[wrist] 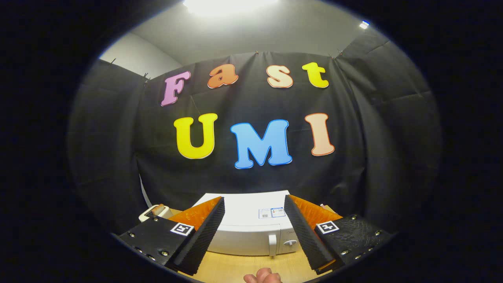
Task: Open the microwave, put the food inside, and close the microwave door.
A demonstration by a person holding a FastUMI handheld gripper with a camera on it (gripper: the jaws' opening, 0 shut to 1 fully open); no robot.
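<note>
Handheld black two-finger gripper (pixel 254 214) with ribbed pads spread wide and empty, white boxy microwave (pixel 245 228) with closed door just ahead between the fingers, on a light wooden table (pixel 243 267), food on a pale plate (pixel 154 211) beyond the left finger, a hand's fingertips (pixel 262 276) below.

1. Gripper (pixel 254 220) fingers stand wide apart, nothing between them.
2. Ahead sits the white microwave (pixel 243 232), door shut, blocking its cavity.
3. Bare wooden table (pixel 235 267) lies open before it.
4. A dish (pixel 154 212) crowds the microwave's left side.
</note>
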